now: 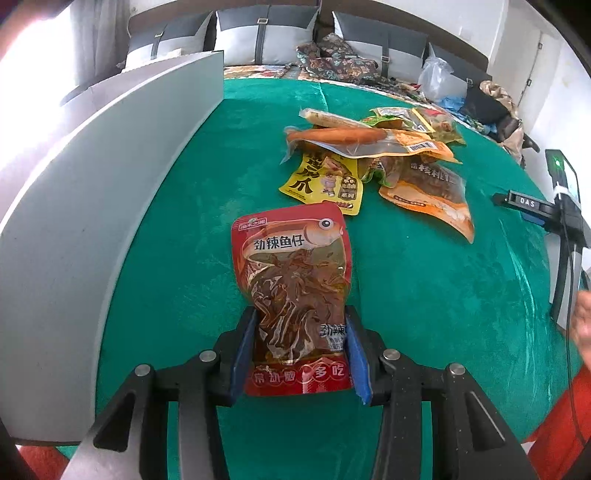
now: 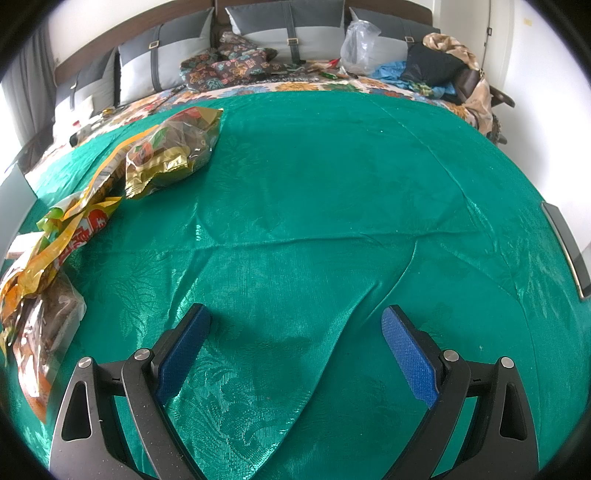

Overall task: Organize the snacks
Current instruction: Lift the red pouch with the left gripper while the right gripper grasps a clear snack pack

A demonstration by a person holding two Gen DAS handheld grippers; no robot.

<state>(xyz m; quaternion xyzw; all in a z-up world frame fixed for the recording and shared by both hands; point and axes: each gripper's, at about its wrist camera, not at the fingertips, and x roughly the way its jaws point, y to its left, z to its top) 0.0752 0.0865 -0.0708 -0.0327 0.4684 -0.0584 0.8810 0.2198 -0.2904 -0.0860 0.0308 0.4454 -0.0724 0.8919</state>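
Observation:
My left gripper [image 1: 299, 350] is shut on the lower part of a red spicy-fish snack pouch [image 1: 291, 273], which stands out ahead of the fingers over the green cloth [image 1: 424, 295]. Beyond it lies a pile of snack packets [image 1: 373, 155]: a yellow one [image 1: 321, 181], an orange one [image 1: 432, 192] and a long sausage pack [image 1: 340, 134]. My right gripper [image 2: 295, 343] is open and empty over bare green cloth [image 2: 332, 184]. The same pile shows at the left of the right wrist view [image 2: 74, 221].
A grey-white board or box wall [image 1: 74, 221] runs along the left of the cloth. A black device with a green light [image 1: 561, 192] stands at the right. A sofa with grey cushions [image 2: 288, 33] and a clear plastic bag [image 2: 358, 40] lie behind.

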